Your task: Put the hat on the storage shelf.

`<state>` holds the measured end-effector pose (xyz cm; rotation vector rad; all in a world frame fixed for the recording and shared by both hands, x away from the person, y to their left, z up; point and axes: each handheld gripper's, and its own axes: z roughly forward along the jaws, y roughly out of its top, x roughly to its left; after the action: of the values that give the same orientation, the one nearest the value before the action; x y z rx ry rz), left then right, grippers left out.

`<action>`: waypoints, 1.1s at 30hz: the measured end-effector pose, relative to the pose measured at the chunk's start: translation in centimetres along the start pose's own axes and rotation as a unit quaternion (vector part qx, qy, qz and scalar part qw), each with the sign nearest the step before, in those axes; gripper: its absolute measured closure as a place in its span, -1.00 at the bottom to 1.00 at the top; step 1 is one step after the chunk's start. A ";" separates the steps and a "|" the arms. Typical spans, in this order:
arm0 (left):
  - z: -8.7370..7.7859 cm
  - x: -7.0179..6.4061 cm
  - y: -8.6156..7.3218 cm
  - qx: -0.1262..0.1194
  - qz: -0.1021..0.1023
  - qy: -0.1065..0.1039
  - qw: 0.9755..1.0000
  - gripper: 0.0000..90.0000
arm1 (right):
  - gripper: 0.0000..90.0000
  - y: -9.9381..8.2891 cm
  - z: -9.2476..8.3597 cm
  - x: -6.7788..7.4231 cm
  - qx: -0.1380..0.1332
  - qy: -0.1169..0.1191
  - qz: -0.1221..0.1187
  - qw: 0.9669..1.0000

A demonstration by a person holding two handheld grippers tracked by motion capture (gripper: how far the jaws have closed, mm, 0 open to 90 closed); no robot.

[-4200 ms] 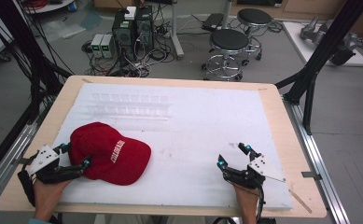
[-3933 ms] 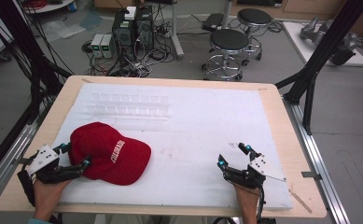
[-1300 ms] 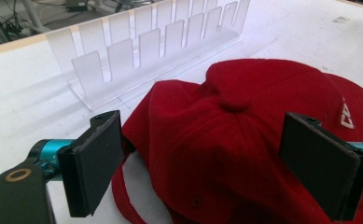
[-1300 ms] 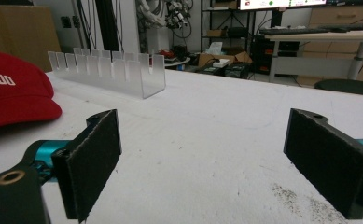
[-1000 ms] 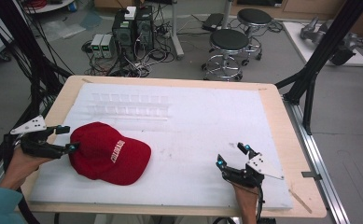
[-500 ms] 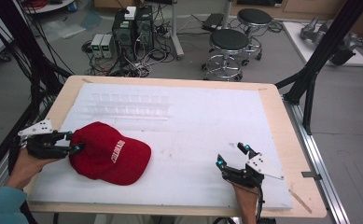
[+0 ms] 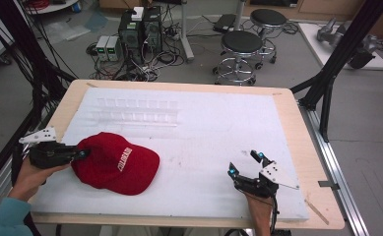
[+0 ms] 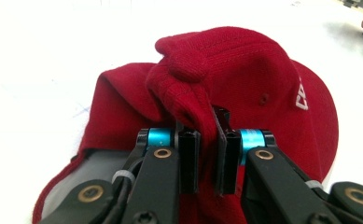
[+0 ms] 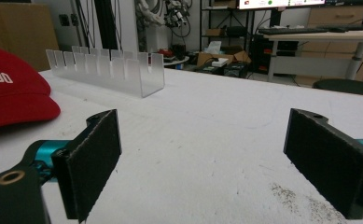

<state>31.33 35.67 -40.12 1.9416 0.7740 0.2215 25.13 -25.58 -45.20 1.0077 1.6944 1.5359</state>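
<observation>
At lower left of the high view, the left gripper [image 7: 83, 154] points level to the right, its jaws having just closed, pinching the back edge of the red cap [image 7: 116, 163] lettered "COLORADO". The cap lies on the table [image 7: 204, 128]. At lower right, the right gripper [image 7: 245, 163] rests with jaws spread wide.

Lab: desktop PCs [image 7: 140, 28] w/ cable tangle on floor, stools [image 7: 241, 46], black frame rig [image 7: 334, 59].

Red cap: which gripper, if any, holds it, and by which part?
The left gripper has just closed its jaws on the red cap, pinching a bunched fold of fabric at its back edge. The right gripper is open, holding nothing.
</observation>
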 end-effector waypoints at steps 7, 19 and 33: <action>-0.2 -0.8 1.0 -0.013 -0.008 0.003 1.000 0.85 | -0.78 0.0 0.0 0.1 0.001 0.001 -0.002 1.000; -0.7 -3.2 5.3 -0.031 0.007 0.024 0.999 0.85 | -0.78 0.1 0.2 0.3 0.009 0.002 -0.017 1.000; 1.0 -6.6 10.0 -0.035 0.050 0.025 0.998 0.85 | -0.78 0.4 1.0 0.4 0.049 0.014 -0.031 0.998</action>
<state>30.86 27.94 -30.90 1.9152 0.6932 0.3534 25.83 -24.74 -44.90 0.9771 1.8197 1.4456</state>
